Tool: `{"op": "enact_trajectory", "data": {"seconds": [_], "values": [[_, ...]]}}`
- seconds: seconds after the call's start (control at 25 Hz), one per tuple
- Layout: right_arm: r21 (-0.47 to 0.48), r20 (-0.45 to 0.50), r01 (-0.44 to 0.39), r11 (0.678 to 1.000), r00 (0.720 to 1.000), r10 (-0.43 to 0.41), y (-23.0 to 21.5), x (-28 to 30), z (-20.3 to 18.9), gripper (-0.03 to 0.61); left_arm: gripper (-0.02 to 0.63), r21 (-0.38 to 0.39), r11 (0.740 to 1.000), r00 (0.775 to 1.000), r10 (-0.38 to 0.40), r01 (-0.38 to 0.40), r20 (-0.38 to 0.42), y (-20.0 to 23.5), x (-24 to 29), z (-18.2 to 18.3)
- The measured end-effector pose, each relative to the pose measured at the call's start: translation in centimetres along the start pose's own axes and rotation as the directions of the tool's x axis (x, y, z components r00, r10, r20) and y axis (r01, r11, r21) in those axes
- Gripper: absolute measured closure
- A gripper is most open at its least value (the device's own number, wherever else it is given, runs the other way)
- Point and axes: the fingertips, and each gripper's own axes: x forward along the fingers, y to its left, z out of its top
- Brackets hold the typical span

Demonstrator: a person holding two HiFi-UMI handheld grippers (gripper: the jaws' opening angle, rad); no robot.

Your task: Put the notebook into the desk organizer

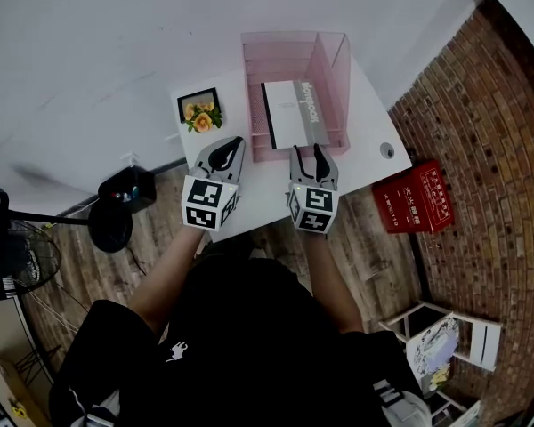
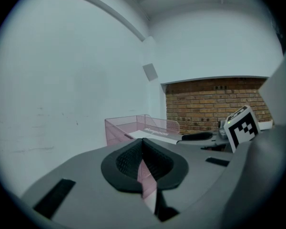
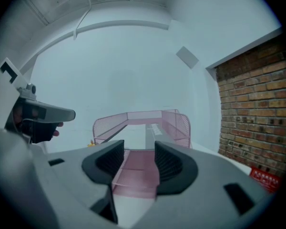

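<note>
Notebook w/ white-grey cover and black spine lies flat inside the pink wire-mesh desk organizer, upper centre of the head view, in its right-hand part, printed side up. It looks fully seated, so placement looks done.

Left gripper sits centre frame on the white desk top, just below the organizer's front left corner. In the left gripper view the left gripper has its pads together, nothing pinched, only a sliver of pink mesh showing behind. Prob. parked there since it isn't needed.

Right gripper is right of centre, tips near the organizer's front edge below the notebook. In its own view the right gripper has jaws apart and empty, w/ the mesh tray and notebook straight ahead beyond them. Reads like a release pose, lined up w/ the book.

Small black-framed flower picture stands left of the organizer, clear of both tools.
</note>
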Motion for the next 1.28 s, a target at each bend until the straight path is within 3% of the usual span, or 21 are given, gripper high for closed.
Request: {"op": "enact_trajectory", "data": {"seconds": [1.28], "values": [[0.006, -0.022, 0.005, 1.0, 1.0, -0.005, -0.1, 3.8, 1.1, 0.391, 0.611, 0.008, 0.998, 0.997, 0.066, -0.066, -0.031, 3.2, 0.8, -0.1]]}}
